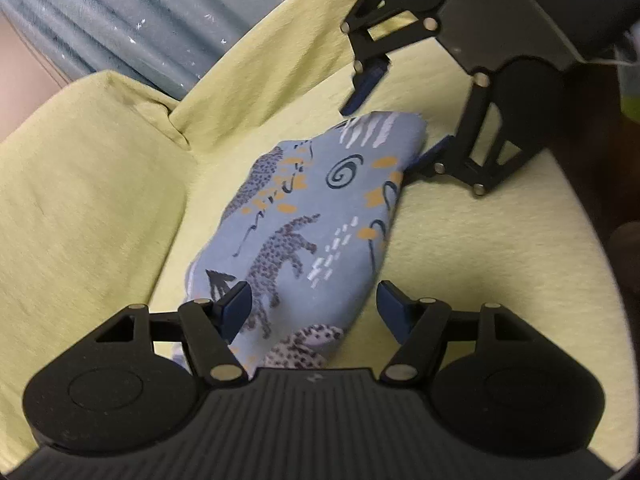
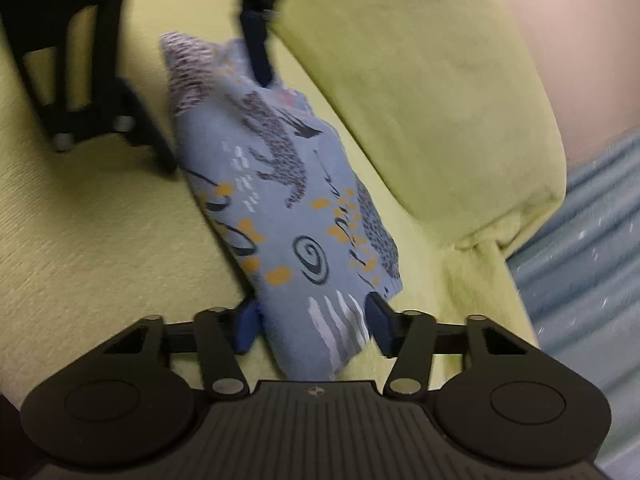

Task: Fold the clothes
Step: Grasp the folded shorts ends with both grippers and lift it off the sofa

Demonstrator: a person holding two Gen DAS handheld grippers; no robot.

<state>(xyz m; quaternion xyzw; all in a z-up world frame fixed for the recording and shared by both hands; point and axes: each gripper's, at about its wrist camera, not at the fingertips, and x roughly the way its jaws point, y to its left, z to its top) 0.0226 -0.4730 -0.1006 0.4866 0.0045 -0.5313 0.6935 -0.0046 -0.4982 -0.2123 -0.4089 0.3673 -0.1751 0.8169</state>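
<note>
Garment [image 1: 308, 216]: printed blue, already a compact folded bundle on the yellow-green sofa [image 1: 92, 208]. We hold left gripper [image 1: 314, 308] and right gripper [image 2: 314, 322] spread wide, straddling opposite ends, gripping nothing. Remaining, we judge: final tidying only.

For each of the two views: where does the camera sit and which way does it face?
Left wrist: on the left hand-held gripper, looking along the folded cloth toward the right hand-held gripper.
Right wrist: on the right hand-held gripper, facing back along the cloth toward the left one.
Shared: the cloth, green sofa, both open grippers straddling opposite ends.
</note>
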